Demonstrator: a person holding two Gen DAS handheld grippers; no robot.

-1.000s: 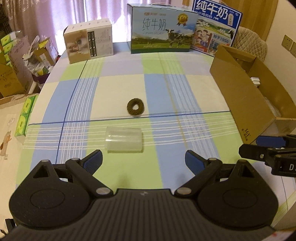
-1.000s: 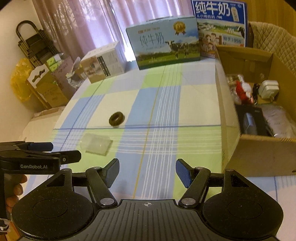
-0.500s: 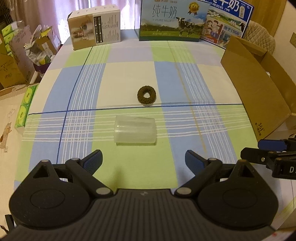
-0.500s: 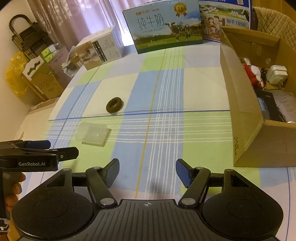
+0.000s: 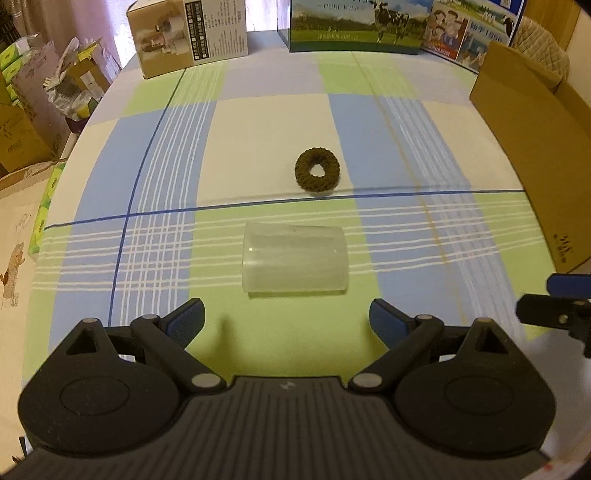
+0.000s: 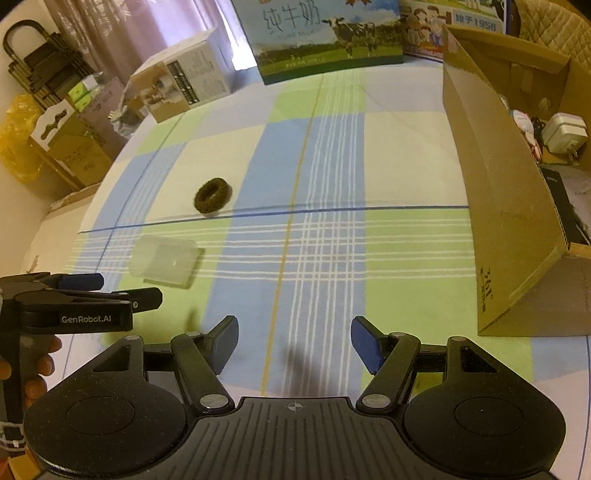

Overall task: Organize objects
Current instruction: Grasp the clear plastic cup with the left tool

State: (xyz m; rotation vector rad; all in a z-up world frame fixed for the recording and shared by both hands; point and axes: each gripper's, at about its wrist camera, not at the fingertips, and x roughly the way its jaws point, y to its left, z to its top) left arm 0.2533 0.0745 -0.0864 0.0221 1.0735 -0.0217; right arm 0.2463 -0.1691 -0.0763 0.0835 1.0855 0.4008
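A clear plastic cup point(image 5: 294, 258) lies on its side on the checked tablecloth, just ahead of my left gripper point(image 5: 287, 320), which is open and empty. Beyond the cup rests a dark brown hair tie point(image 5: 317, 175). In the right wrist view the cup point(image 6: 165, 260) and hair tie point(image 6: 213, 194) sit to the left. My right gripper point(image 6: 294, 343) is open with nothing between its fingers, over the cloth. The left gripper point(image 6: 110, 291) shows at that view's left edge, held by a hand. An open cardboard box point(image 6: 509, 206) holding several items stands at the right.
Two milk cartons point(image 5: 354, 26) and a small brown product box point(image 5: 188, 35) stand along the table's far edge. Cardboard boxes and bags point(image 5: 33, 110) crowd the floor to the left. The right gripper's tip point(image 5: 554, 310) shows at the left wrist view's right edge.
My left gripper has moved forward toward the lying cup, which now looms closer. The right gripper has also advanced over the cloth. Both stay open.
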